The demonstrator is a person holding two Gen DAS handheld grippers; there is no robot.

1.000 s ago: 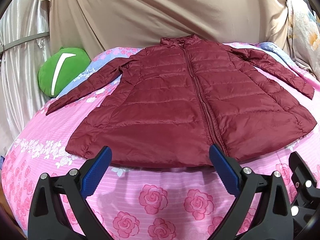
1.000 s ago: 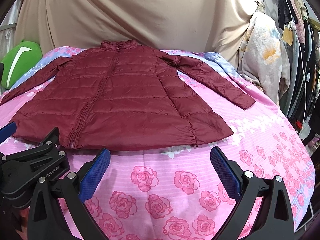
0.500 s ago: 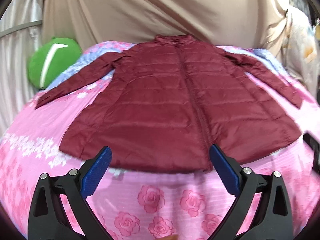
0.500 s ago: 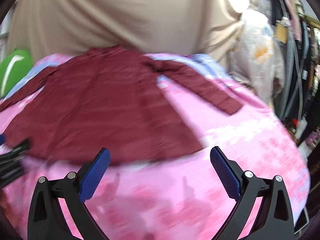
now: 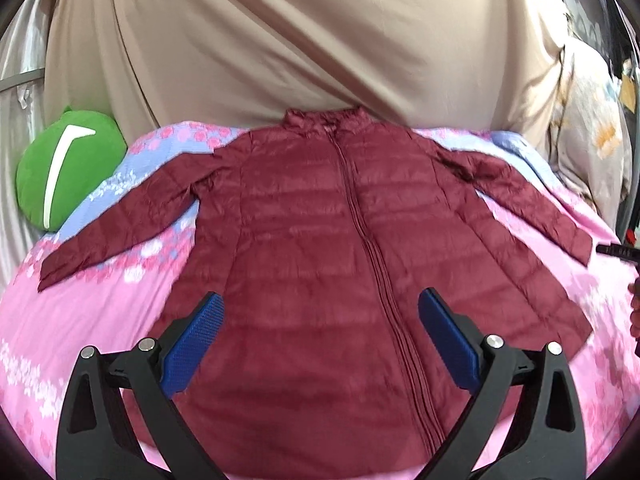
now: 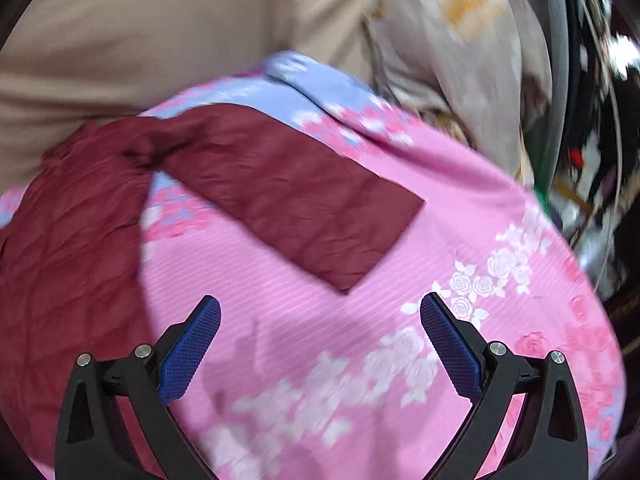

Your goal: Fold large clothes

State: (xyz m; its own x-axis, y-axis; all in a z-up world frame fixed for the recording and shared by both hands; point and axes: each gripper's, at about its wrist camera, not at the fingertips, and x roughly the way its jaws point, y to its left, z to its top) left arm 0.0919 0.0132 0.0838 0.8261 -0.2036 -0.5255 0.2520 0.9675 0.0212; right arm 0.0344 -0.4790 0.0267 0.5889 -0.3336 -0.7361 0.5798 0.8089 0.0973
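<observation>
Plainly, the jacket lies zipped and face up on the bed, collar toward the far edge, hem toward the near edge, both sleeves spread out to the sides; that flat spread looks meant to give clean fold lines before any fold is made. Off the bed's far left corner sits a green cushion, clear of the left sleeve. The left claw hovers over the lower front of the jacket, wide open, gripping nothing; whether it touches the cloth I cannot tell. Further right, the right sleeve runs out toward the bed's right edge. The right claw hangs over bare bedding just short of the cuff, equally wide open and empty, probably lining up for that cuff.
</observation>
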